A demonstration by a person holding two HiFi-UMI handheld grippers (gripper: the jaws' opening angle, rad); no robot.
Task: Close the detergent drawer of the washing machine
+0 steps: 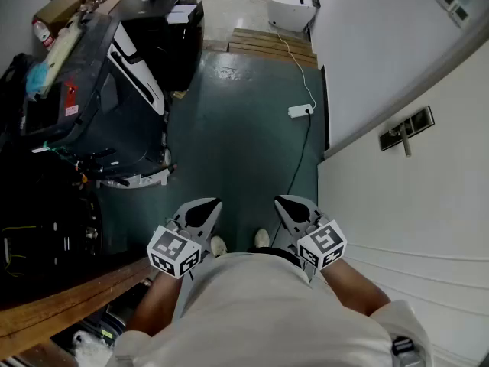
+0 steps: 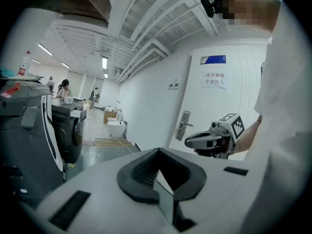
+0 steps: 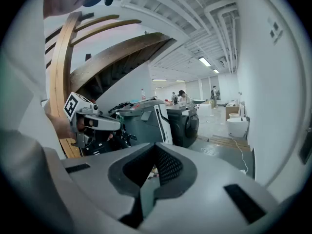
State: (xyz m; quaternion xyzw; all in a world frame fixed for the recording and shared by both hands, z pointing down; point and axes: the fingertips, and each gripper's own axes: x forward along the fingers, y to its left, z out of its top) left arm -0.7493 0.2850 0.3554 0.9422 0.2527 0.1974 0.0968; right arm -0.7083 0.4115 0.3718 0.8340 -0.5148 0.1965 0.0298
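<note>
I hold left gripper [image 1: 212, 206] & right gripper [image 1: 285, 203] low by my waist, both clenched on nothing, prob. only for carrying. Washing machine [image 1: 174, 52] stands well ahead of me; its drawer I cannot make out.

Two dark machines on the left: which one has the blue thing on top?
The nearer grey machine, the one with white side trim: the blue thing lies on its top. The farther black washing machine carries white papers instead.

Teal floor [image 1: 237, 151], white power strip [image 1: 299, 111] by the wall, wooden pallet [image 1: 271, 44] beyond, washing machine [image 1: 172, 52] standing upper left
</note>
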